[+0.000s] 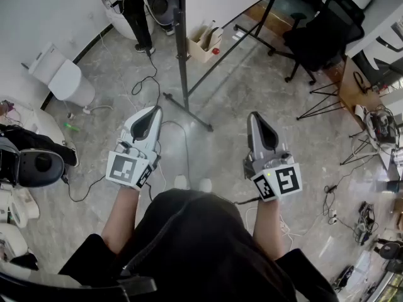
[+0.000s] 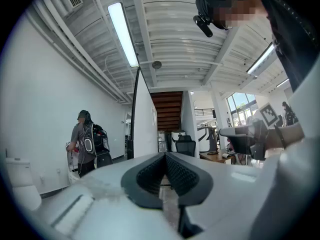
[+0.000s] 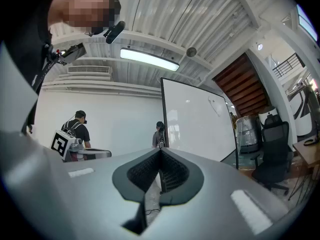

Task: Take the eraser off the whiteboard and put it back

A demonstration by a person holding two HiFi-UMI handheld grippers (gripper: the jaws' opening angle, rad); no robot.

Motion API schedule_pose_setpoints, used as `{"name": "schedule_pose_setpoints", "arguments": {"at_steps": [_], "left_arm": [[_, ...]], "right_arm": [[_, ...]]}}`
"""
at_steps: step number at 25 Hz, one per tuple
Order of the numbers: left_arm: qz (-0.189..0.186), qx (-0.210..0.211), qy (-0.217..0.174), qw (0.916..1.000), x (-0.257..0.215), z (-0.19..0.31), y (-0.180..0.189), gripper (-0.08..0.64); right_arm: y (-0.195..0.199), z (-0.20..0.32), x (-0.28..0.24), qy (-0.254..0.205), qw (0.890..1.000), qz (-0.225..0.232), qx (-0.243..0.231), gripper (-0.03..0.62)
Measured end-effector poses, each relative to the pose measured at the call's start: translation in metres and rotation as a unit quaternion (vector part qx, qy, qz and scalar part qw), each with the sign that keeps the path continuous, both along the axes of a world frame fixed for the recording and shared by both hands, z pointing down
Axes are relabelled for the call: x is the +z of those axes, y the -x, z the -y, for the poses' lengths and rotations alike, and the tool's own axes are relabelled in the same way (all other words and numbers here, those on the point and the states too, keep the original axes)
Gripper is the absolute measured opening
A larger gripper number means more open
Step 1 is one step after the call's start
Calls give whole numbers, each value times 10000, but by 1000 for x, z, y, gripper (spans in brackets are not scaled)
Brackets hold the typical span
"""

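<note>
The whiteboard [image 3: 200,121] stands on a black pole stand [image 1: 182,49] ahead of me, edge-on in the left gripper view [image 2: 134,124]. A small faint shape [image 3: 218,106] shows high on the board's face; I cannot tell whether it is the eraser. My left gripper [image 1: 155,109] is held level over the floor short of the stand, its jaws together with nothing between them [image 2: 164,157]. My right gripper [image 1: 254,114] is beside it at the same height, also shut and empty [image 3: 160,152]. Both are well clear of the board.
Cables [image 1: 148,80] trail across the marble floor around the stand's feet. A black office chair [image 1: 315,39] and a tripod [image 1: 327,96] stand at the right, an open box [image 1: 204,43] behind the board. A person with a backpack [image 2: 86,144] stands far left.
</note>
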State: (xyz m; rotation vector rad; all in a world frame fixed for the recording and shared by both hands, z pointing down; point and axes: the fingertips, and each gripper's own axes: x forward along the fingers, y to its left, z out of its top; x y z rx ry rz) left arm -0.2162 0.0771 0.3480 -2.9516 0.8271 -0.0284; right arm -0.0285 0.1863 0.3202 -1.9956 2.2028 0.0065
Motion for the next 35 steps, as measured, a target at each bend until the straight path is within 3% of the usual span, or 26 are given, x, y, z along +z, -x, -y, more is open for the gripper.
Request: {"name": "schedule_pose_setpoints", "arguments": {"at_steps": [23,35], "left_arm": [[124,-158,38,9998,17,-32,-66,5],[234,-169,38,9996,20,-16,-84,5]], "right_arm": [[-45,-13,25,133,9975,197,-659,9],[-56,7,25,68,9966,239,-782,9]]}}
